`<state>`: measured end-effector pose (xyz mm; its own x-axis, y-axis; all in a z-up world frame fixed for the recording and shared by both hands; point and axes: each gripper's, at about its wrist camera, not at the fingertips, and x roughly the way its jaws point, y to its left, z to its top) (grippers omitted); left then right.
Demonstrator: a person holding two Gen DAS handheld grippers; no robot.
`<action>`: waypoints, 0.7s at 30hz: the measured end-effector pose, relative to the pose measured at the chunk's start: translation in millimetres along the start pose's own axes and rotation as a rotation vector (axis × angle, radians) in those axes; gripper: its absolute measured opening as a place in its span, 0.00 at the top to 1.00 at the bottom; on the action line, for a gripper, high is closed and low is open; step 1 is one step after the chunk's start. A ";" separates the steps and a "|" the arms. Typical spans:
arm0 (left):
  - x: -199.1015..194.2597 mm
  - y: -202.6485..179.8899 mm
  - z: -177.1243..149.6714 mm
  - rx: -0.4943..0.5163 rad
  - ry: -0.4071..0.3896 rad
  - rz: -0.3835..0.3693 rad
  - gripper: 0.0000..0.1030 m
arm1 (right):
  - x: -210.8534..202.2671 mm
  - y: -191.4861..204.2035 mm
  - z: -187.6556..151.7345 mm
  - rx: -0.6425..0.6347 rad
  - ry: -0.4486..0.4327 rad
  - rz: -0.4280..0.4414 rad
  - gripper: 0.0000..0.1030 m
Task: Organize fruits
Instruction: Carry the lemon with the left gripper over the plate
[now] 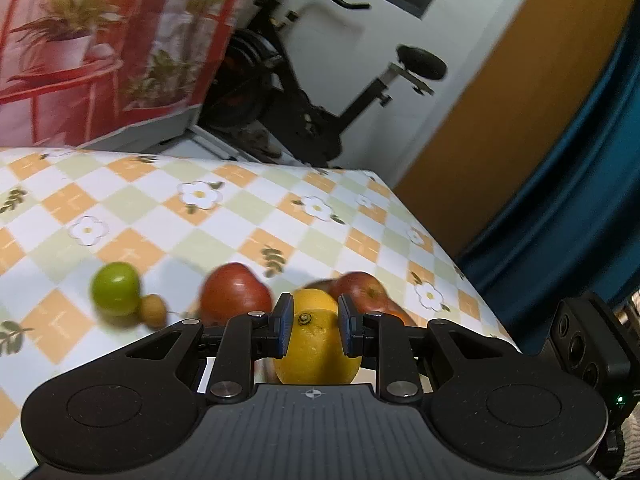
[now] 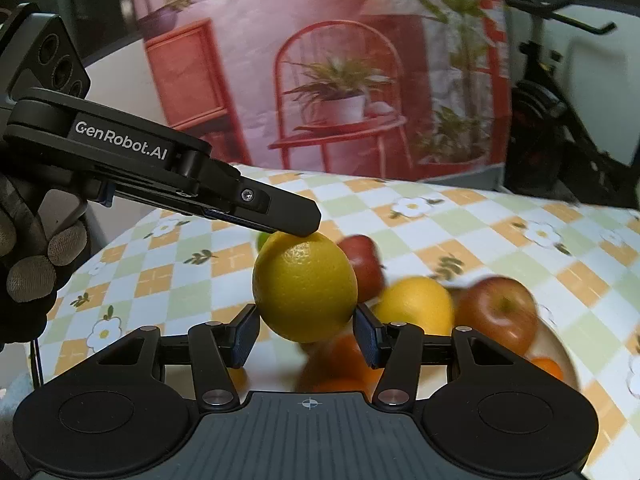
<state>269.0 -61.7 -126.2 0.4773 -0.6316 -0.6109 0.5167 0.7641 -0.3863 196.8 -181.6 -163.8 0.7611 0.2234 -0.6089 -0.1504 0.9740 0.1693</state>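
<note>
The left gripper (image 1: 312,328) has its fingers (image 1: 283,330) closed on the yellow citrus fruit (image 1: 316,350), clamped across its middle and held just above the plate (image 2: 560,354). The right gripper (image 2: 307,334) sits with fingers spread either side of the same fruit, apparently not touching, though blur makes this uncertain. The fruit looks firm, moderately heavy, round, with a pebbled rind offering fair friction; a grip across the widest girth suits best. Red apples (image 2: 498,312) lie just beyond it.
</note>
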 end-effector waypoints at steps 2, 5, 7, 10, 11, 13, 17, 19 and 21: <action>6.8 -9.6 0.4 0.021 0.011 -0.010 0.75 | -7.8 -7.5 -4.2 0.018 -0.006 -0.014 0.54; 16.4 -21.0 1.1 0.045 0.023 -0.023 0.75 | -18.1 -18.2 -9.4 0.041 -0.016 -0.038 0.54; 21.9 -24.9 0.2 0.052 0.031 -0.030 0.75 | -22.0 -24.1 -12.6 0.053 -0.016 -0.051 0.54; 30.8 -30.1 -0.5 0.064 0.050 -0.035 0.75 | -25.9 -32.3 -17.9 0.074 -0.012 -0.073 0.54; 34.1 -32.3 -0.8 0.072 0.057 -0.036 0.75 | -26.8 -35.4 -19.7 0.083 -0.010 -0.080 0.54; 39.2 -36.4 -1.2 0.087 0.069 -0.036 0.75 | -27.5 -40.1 -22.9 0.098 -0.006 -0.091 0.54; 48.6 -37.5 -2.4 0.090 0.096 -0.038 0.75 | -26.1 -47.4 -28.6 0.131 0.009 -0.102 0.54; 52.8 -37.8 -3.3 0.093 0.107 -0.034 0.75 | -24.4 -50.4 -31.0 0.145 0.021 -0.105 0.54; 54.6 -38.3 -4.5 0.100 0.117 -0.031 0.75 | -21.8 -51.1 -32.3 0.157 0.032 -0.107 0.54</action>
<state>272.2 -124.9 -147.9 0.3772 -0.6308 -0.6781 0.6007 0.7239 -0.3393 167.5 -235.0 -184.2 0.7469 0.1223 -0.6536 0.0323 0.9751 0.2194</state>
